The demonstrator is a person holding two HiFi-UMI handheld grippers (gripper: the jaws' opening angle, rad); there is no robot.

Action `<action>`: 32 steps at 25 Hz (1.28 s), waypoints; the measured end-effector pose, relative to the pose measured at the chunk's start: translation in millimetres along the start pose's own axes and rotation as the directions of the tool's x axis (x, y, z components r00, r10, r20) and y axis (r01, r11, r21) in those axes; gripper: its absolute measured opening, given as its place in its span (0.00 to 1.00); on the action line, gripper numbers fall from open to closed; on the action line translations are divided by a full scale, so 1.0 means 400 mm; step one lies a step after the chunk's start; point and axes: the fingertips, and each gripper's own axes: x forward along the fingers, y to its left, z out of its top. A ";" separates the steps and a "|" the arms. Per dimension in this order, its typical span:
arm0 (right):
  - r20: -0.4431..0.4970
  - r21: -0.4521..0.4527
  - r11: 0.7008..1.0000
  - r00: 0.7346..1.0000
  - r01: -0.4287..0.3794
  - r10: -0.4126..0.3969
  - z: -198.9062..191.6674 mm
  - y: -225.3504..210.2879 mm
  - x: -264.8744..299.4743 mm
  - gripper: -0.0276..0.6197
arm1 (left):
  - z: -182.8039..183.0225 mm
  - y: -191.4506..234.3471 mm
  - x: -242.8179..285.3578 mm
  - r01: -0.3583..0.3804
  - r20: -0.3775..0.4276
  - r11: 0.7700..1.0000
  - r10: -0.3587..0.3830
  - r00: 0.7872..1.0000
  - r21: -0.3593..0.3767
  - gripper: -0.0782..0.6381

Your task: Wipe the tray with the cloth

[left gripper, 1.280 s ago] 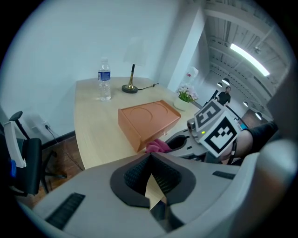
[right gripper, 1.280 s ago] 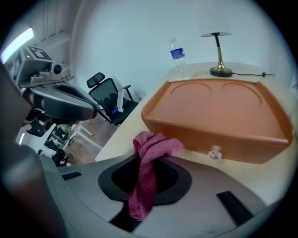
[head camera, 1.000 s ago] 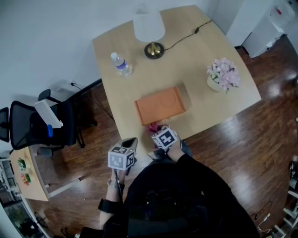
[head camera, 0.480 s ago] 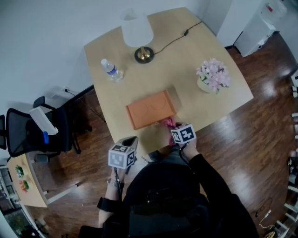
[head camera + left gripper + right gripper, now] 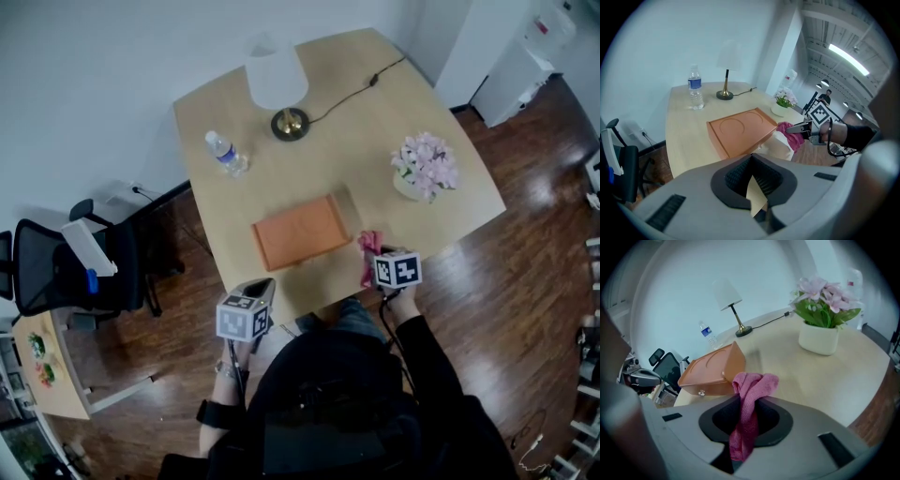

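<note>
While the right gripper (image 5: pixel 749 403) pinches the pink cloth (image 5: pixel 755 383) beside the tray (image 5: pixel 712 365) (orange), the left gripper (image 5: pixel 751 160) sits closed, empty.

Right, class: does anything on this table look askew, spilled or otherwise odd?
Nothing stands out. The tray lies flat, the bottle, lamp and flowers stand upright, and nothing is spilled.

A pale wooden counter (image 5: pixel 356 159) stands on a dark wood floor (image 5: pixel 525 272). Towards its far edge stands a lamp (image 5: pixel 278 75) with a white shade and brass base, its dark cord (image 5: pixel 349 86) trailing right. A water bottle (image 5: pixel 225 154) stands left of it, a pot of pink flowers (image 5: pixel 425 166) at the right. A black office chair (image 5: pixel 56 272) sits well off the left side.
</note>
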 end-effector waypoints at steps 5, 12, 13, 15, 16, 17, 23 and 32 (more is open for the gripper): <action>0.025 -0.104 0.992 0.997 -0.069 0.072 0.038 0.088 -0.111 0.15 | 0.010 -0.002 -0.017 -0.016 0.038 1.000 0.017 0.999 -0.020 0.11; -0.057 -0.248 0.967 0.998 -0.051 0.038 -0.032 0.127 -0.145 0.15 | -0.038 0.012 -0.042 -0.043 0.055 0.995 0.048 0.997 -0.093 0.11; -0.065 -0.243 0.969 0.998 -0.040 0.025 -0.034 0.108 -0.135 0.15 | -0.045 0.015 -0.045 -0.047 0.056 0.994 0.053 0.997 -0.101 0.11; -0.076 -0.238 0.971 0.997 -0.001 -0.018 -0.024 0.054 -0.110 0.15 | -0.054 0.021 -0.052 -0.056 0.057 0.992 0.062 0.996 -0.111 0.11; -0.080 -0.241 0.970 0.996 0.022 -0.042 -0.013 0.023 -0.095 0.15 | -0.057 0.023 -0.056 -0.061 0.057 0.991 0.068 0.996 -0.115 0.11; -0.082 -0.245 0.969 0.995 0.043 -0.065 0.000 -0.008 -0.080 0.15 | -0.060 0.025 -0.058 -0.066 0.057 0.991 0.074 0.996 -0.119 0.11; -0.104 -0.310 0.944 0.984 0.108 -0.147 0.067 -0.125 0.009 0.15 | -0.061 0.026 -0.064 -0.088 0.057 0.986 0.097 0.994 -0.145 0.11; -0.192 -0.339 0.939 0.973 0.054 -0.125 0.028 -0.137 0.095 0.24 | -0.066 0.034 -0.062 -0.105 0.047 0.981 0.114 0.992 -0.164 0.11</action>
